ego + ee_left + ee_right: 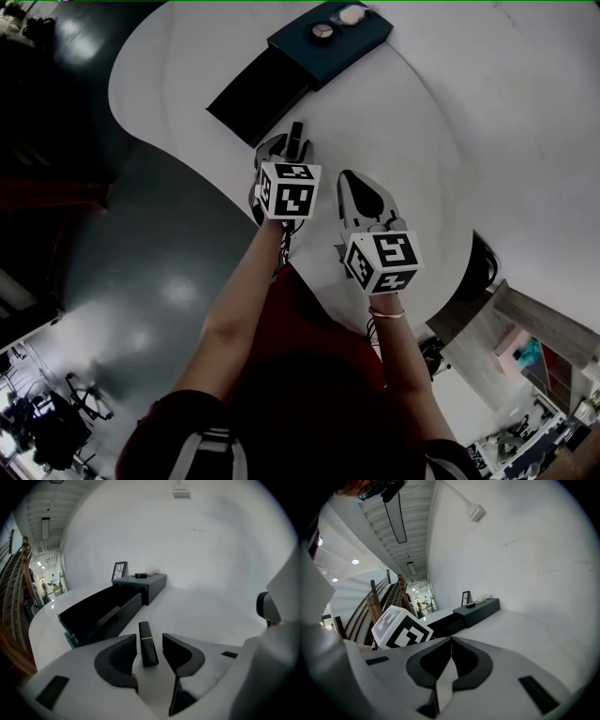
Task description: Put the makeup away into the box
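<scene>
A black lipstick tube (296,139) (148,644) with a thin gold band lies on the white table (422,141). It sits between the fingers of my left gripper (291,148) (150,637), which is open, with a small gap on each side of the tube. Just beyond it is the dark teal box (328,42) (145,585), its black drawer (258,94) (98,613) pulled out and empty. Two round makeup items (322,32) rest on the box's top. My right gripper (349,176) (451,640) hovers to the right, shut with nothing in it.
The table's curved edge (178,159) runs close on the left, with grey floor below it. A small framed stand (119,570) is behind the box. A dark object (483,267) sits under the table's right rim. The box (480,609) shows far off in the right gripper view.
</scene>
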